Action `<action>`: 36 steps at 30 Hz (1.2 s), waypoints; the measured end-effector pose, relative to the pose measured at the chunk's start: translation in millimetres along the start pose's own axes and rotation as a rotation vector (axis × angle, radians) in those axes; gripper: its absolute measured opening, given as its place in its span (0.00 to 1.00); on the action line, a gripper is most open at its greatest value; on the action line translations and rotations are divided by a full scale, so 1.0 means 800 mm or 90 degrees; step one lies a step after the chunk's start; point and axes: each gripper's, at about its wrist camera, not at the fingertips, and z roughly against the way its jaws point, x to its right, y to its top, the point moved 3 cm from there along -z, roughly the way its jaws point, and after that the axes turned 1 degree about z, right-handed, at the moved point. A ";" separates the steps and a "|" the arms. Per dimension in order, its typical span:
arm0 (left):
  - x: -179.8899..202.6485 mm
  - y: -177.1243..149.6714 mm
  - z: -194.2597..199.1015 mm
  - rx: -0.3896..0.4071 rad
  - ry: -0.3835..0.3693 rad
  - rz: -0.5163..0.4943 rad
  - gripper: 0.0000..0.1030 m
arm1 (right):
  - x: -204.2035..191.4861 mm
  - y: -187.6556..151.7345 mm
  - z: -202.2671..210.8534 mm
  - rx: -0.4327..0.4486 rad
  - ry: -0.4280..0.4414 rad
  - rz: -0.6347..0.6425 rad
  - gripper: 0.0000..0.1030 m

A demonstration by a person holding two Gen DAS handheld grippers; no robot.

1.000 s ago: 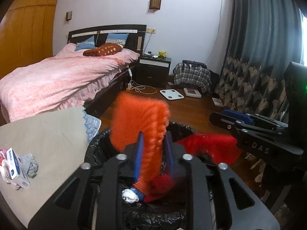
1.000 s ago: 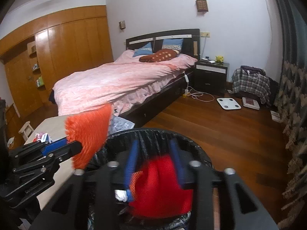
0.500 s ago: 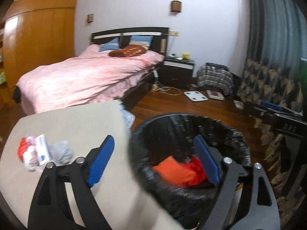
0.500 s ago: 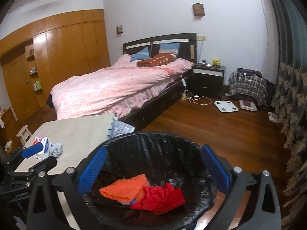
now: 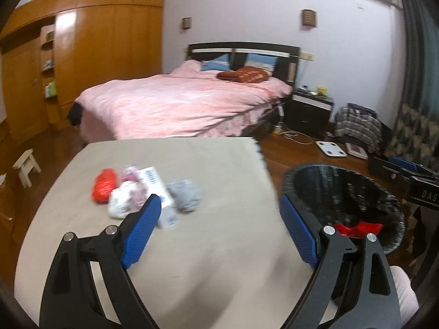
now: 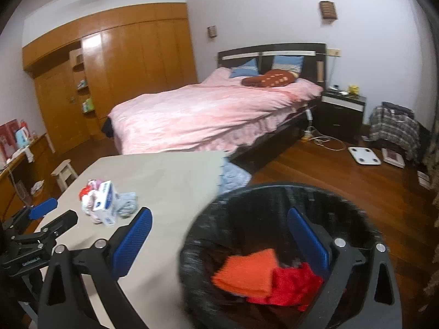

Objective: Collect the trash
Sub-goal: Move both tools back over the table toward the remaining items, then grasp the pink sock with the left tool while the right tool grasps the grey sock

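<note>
A black-lined trash bin [image 6: 274, 192] stands beside the beige table [image 5: 192, 246]. An orange cloth [image 6: 247, 271] and a red cloth [image 6: 293, 282] lie inside it. The bin also shows in the left wrist view [image 5: 343, 189]. On the table lies a small pile: a red wrapper [image 5: 104, 187], a crumpled white-pink piece [image 5: 123, 203], a white-blue box [image 5: 162, 192] and a grey wad [image 5: 185, 197]. My left gripper [image 5: 219, 213] is open and empty over the table, near the pile. My right gripper [image 6: 219, 224] is open and empty above the bin's rim.
A bed with a pink cover [image 5: 186, 104] stands behind the table. A wooden wardrobe [image 5: 82, 54] lines the left wall. A small stool [image 5: 26, 164] stands on the floor at left. A scale [image 6: 363, 155] and a plaid bag [image 6: 392, 131] lie on the wooden floor at right.
Both grippers opened and dropped the orange and red cloths into the bin. The left gripper then swung left over the table toward the pile; the right one rose a little.
</note>
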 end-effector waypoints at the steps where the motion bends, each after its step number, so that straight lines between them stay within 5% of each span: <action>1: -0.005 -0.001 -0.001 0.000 0.008 0.004 0.83 | -0.010 0.000 -0.006 -0.001 0.007 0.005 0.94; 16: -0.125 -0.011 -0.043 -0.022 0.120 0.056 0.76 | -0.103 -0.002 -0.100 -0.022 0.049 0.051 0.94; 24: -0.136 -0.029 -0.090 -0.062 0.117 0.053 0.58 | -0.120 -0.013 -0.141 -0.050 0.057 0.062 0.94; 36: -0.144 -0.035 -0.148 -0.103 0.100 0.068 0.55 | -0.126 -0.022 -0.168 -0.072 0.060 0.068 0.94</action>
